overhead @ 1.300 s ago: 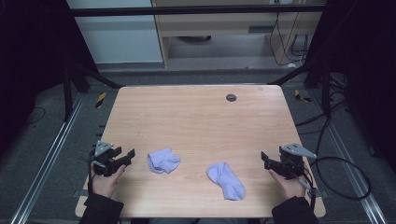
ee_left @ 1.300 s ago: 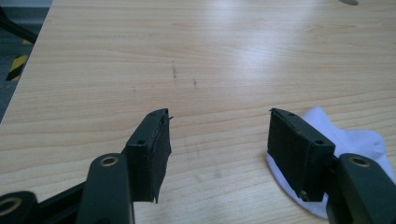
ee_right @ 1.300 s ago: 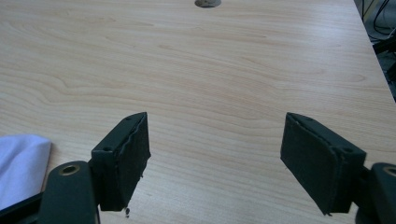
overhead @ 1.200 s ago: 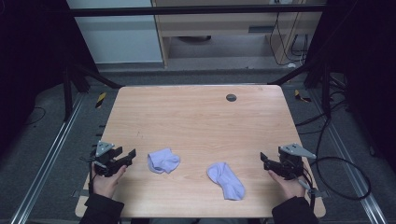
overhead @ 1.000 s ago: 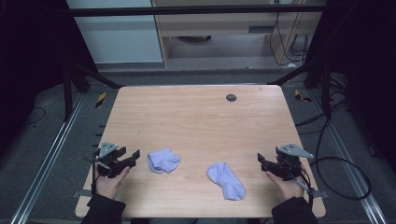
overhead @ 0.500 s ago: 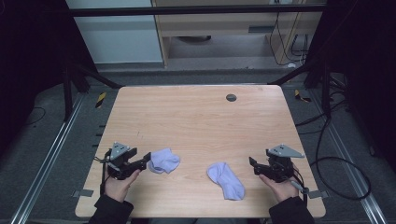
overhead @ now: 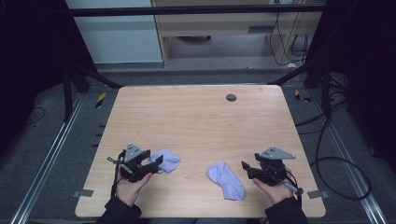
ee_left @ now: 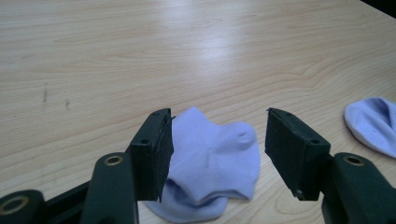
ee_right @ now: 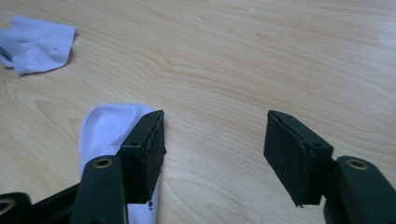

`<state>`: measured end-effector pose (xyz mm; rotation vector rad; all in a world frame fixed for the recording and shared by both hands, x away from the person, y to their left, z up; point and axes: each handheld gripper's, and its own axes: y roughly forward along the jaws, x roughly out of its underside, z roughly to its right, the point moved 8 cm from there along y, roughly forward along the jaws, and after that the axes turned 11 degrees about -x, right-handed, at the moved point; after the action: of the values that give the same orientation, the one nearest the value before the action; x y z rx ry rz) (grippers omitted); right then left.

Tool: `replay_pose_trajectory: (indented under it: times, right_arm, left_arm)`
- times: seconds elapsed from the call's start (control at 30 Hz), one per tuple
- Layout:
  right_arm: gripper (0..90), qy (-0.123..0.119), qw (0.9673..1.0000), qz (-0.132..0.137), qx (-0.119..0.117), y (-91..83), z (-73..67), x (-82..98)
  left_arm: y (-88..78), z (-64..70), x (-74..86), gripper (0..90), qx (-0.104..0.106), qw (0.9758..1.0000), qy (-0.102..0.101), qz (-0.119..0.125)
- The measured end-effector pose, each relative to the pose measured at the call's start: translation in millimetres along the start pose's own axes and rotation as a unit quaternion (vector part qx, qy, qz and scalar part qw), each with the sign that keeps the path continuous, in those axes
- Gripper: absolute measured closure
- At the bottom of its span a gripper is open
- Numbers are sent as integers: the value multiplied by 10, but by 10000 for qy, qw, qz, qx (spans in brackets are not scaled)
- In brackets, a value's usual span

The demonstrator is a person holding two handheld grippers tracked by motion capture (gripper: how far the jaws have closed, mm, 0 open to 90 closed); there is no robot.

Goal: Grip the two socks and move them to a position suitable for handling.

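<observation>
On the near half of the wooden desk (overhead: pixel 196 121), two pale lilac socks lie flat and well apart, each with a hand-held gripper beside it. The left sock (overhead: pixel 166 160) is folded or bunched on itself; the left gripper (overhead: pixel 156 164) reaches it from the side, its tips at the sock's near edge. In the left gripper view the same sock (ee_left: pixel 210 163) lies on the desk between and beyond the two black pads (ee_left: pixel 152 149), which stand apart and do not press on it (the jaws have just been closing a little, yet remain wide). The right sock (overhead: pixel 226 179) lies stretched out, its toe toward the person. The right gripper (overhead: pixel 246 169) sits just beside it, on the side away from the other sock. In the right gripper view this sock (ee_right: pixel 114 135) passes under and beside one pad only; bare wood shows between the jaws, which have just been closing but grip nothing. A small dark disc (overhead: pixel 230 97) sits at the far edge of the desk.
</observation>
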<state>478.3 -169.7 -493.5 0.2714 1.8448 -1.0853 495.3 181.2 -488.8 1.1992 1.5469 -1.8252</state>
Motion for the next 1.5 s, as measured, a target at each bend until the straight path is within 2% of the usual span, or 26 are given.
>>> replay_pose_trajectory:
  times: [0.5,1.17,1.4,1.5]
  right_arm:
    - [517,-143,9989,-266,-366,42,-282,97]
    - [596,-279,9952,-554,-753,114,-581,304]
    - [612,-362,9934,-665,-857,154,-655,369]
    - [619,-348,9931,-689,-884,160,-671,388]
  left_arm:
    - [65,395,-15,430,246,9994,220,-70]
    - [288,930,12,507,515,9970,529,-232]
    - [366,1142,29,523,615,9951,721,-295]
    - [401,1211,44,534,665,9946,723,-320]
